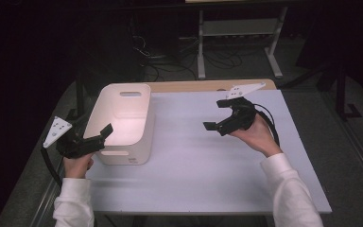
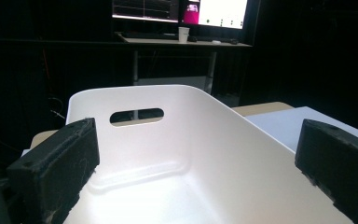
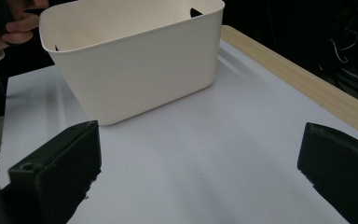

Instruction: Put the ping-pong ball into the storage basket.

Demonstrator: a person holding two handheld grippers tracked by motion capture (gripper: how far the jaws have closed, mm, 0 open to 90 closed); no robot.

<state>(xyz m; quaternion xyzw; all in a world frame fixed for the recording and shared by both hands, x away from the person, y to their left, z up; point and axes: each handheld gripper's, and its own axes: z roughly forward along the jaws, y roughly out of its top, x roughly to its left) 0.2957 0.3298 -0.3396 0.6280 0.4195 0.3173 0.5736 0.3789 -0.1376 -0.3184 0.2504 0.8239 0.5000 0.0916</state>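
White plastic bin with handle slots sits left of centre on the pale grey tabletop; left gripper at its near rim and right gripper mid-frame hold fingers wide apart, empty; dark room behind.

A paper cup stands beside lit monitors on a far desk.

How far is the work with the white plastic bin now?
Nothing looks done yet: the white plastic bin stands empty on the grey table. In hand: the left tool hangs open over its near rim. The right tool, open, holds nothing. Gripping the bin remains.
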